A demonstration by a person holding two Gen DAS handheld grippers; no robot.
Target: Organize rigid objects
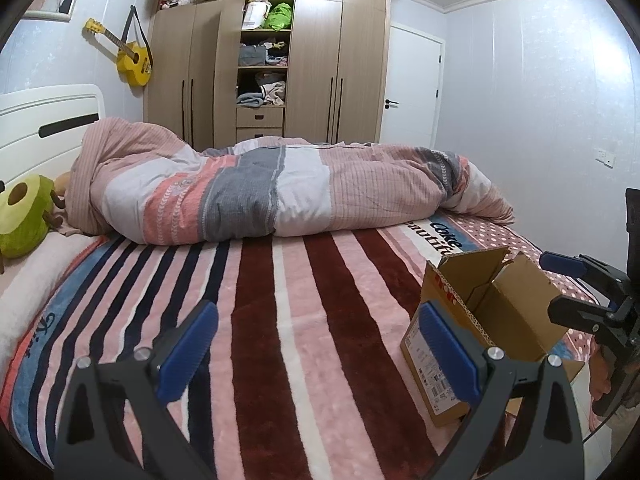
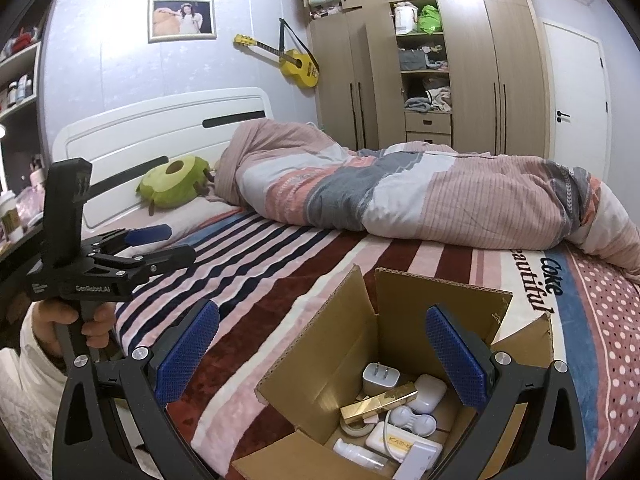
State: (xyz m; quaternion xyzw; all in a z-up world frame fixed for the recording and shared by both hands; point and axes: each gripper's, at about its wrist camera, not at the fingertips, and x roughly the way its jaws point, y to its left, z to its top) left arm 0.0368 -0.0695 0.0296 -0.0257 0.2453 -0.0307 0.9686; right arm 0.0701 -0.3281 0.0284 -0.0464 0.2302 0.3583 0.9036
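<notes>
Cardboard box [image 2: 400, 360] is sitting on the bed [image 2: 280, 280] w/ small items inside, e.g. gold case [image 2: 378, 402], lying slantwise. Right gripper [image 2: 320, 354] is hovering directly above it, fingers spread, holding nothing. Left gripper [image 1: 316, 354], also released & empty, is hanging further off; box lying to its right.

An open cardboard box [image 2: 360, 360] stood upright near the foot-end corner of the bed [image 2: 280, 280], flaps raised. Inside lay a white plug charger [image 2: 380, 378], a gold bar-shaped case [image 2: 378, 404], a white earbud case [image 2: 430, 394], a small white bottle [image 2: 356, 456] and other white pieces.
</notes>
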